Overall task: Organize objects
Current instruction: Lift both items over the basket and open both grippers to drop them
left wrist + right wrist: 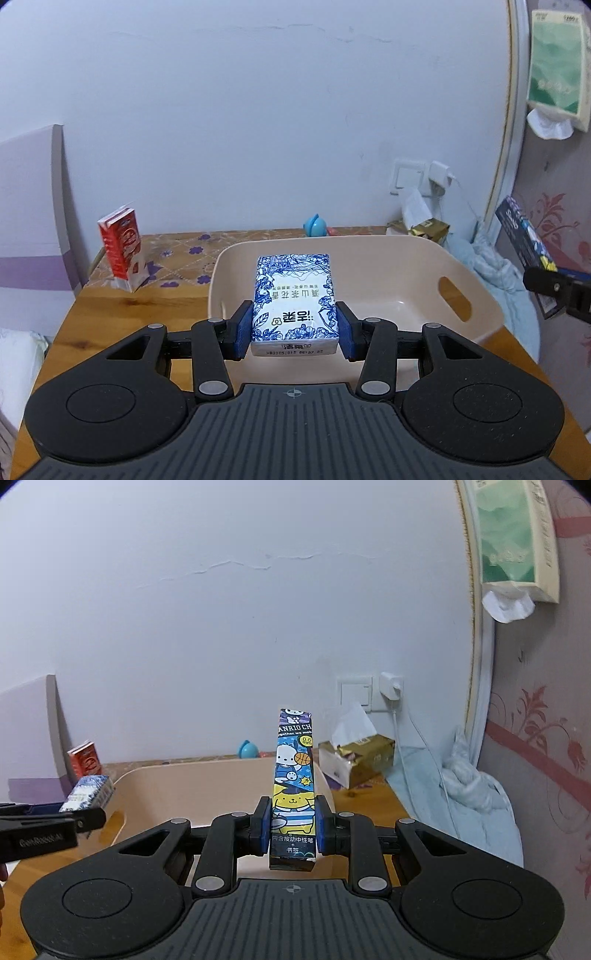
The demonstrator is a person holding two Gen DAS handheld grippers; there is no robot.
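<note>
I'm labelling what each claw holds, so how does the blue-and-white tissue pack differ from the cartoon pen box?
The tissue pack is broad and flat with a blue floral print; the pen box is slim, tall and covered in colourful cartoon characters. The left claw spreads wider around the pack; the right claw pinches narrowly. Both are gripped near their lower ends, above the beige basket.

Glossy plastic wraps the tissue pack (294, 295); the pen box (294, 775) is shiny printed card, the basin (424, 258) smooth matt plastic, the table (122, 314) varnished wood.
</note>
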